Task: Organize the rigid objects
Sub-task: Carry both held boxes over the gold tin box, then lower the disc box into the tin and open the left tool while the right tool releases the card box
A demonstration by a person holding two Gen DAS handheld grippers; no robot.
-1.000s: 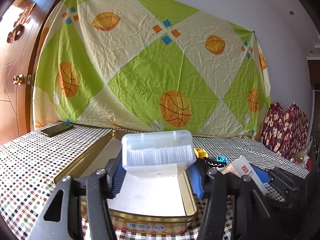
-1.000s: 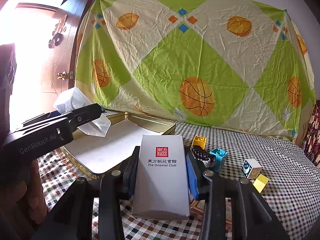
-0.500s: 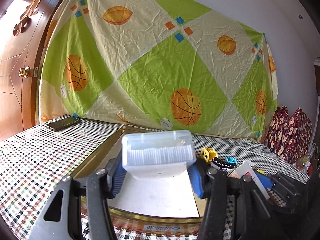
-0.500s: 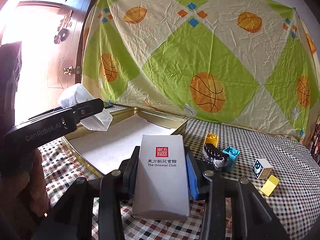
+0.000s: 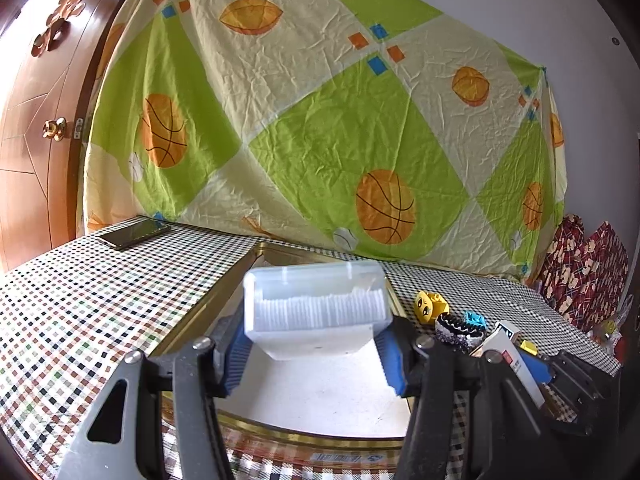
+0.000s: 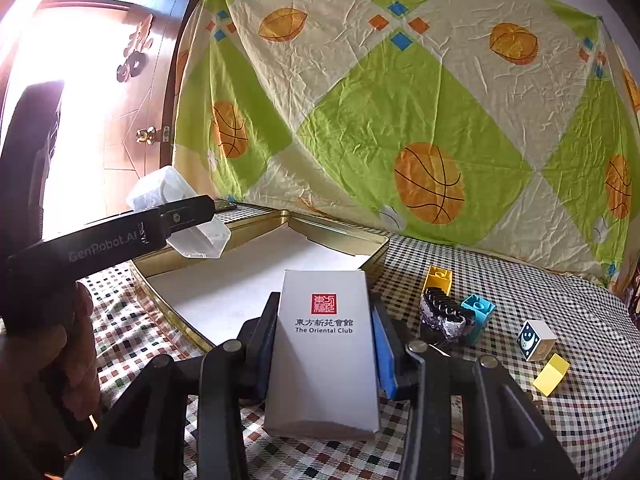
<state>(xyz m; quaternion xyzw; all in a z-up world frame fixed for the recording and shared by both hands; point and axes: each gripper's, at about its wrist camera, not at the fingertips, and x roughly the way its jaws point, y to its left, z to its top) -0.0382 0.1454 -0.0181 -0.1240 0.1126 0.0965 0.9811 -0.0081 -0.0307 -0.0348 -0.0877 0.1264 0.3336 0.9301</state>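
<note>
Left hand-held gripper (image 5: 316,354): partly closed, blue pads clamping the clear plastic box (image 5: 316,306), held above the gold tin tray (image 5: 208,308).
Right hand-held gripper (image 6: 324,344): narrowly closed on the white card box (image 6: 324,344), near the tray's right rim.
Worktop (image 6: 560,304): loose toy blocks (image 6: 438,278) lie right of the tray.
Step in hand: likely setting both boxes into the tray.
Doing it well: lower the plastic box level onto the white liner (image 5: 320,392), clear of the rim, leaving room alongside for the card box; release only once seated.
</note>
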